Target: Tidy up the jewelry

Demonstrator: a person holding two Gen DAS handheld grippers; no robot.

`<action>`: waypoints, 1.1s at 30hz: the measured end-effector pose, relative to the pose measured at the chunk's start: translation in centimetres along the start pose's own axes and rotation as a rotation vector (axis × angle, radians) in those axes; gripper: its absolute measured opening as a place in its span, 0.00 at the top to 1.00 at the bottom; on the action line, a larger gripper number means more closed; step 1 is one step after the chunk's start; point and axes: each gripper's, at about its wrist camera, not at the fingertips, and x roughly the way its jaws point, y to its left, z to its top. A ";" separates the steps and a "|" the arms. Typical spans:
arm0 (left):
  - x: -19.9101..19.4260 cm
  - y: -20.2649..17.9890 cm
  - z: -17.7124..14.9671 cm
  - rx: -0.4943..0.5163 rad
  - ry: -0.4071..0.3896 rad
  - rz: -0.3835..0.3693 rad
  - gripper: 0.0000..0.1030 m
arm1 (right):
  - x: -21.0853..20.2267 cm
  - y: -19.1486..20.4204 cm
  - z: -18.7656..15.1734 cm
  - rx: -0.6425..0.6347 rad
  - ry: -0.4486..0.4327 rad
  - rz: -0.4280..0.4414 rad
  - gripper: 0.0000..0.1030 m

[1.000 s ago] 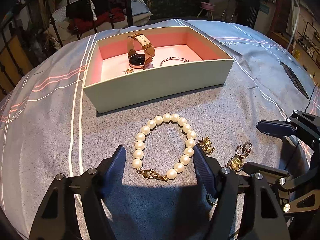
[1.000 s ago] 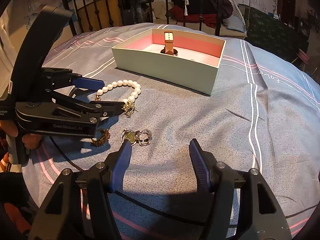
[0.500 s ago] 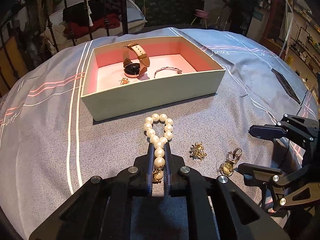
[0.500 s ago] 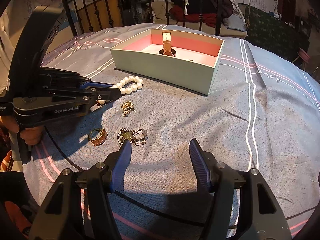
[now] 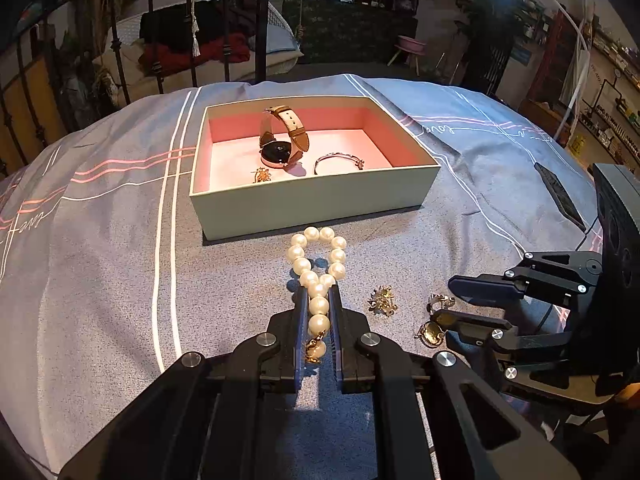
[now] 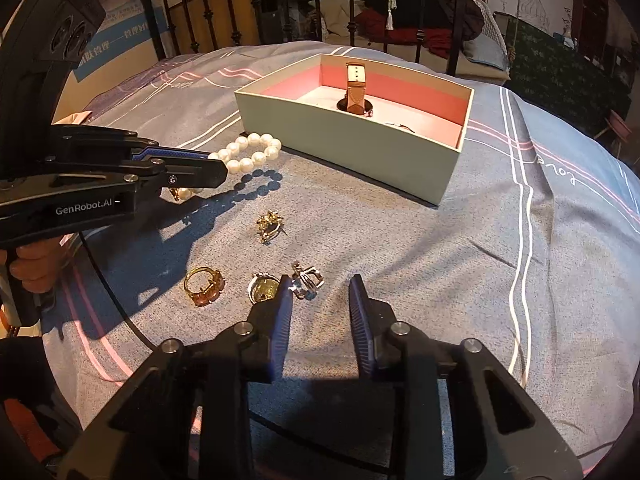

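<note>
While the left hand-held gripper (image 5: pixel 318 332) is clamped on the clasp end of the pearl bracelet (image 5: pixel 318 268), low centre of the left wrist view, the loop trails toward the box (image 5: pixel 312 200) at upper centre. Judgement: the strand is limp, the beads smooth and rounded, so it may swing or slip; a hold across the beads near the clasp suits it. Right hand-held gripper (image 6: pixel 320 304): jaws closing, nothing between them, a small silver piece (image 6: pixel 306 280) just beside the left finger on the bedspread (image 6: pixel 500 240).
</note>
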 end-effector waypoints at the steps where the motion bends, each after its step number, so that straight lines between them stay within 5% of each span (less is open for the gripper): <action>1: 0.0 -0.1 0.0 0.001 0.002 0.000 0.91 | 0.1 0.1 0.1 -0.005 -0.001 -0.001 0.81; 8: -0.2 -0.4 0.0 0.001 0.007 0.005 0.91 | -0.4 -0.1 0.1 0.011 -0.023 0.001 0.93; 24: -2.2 -0.8 1.0 0.007 -0.044 0.016 0.91 | -3.7 -0.9 1.1 0.051 -0.155 0.008 0.93; 33: -2.5 -0.6 4.5 0.016 -0.083 0.018 0.91 | -4.0 -2.6 3.9 0.088 -0.198 -0.001 0.93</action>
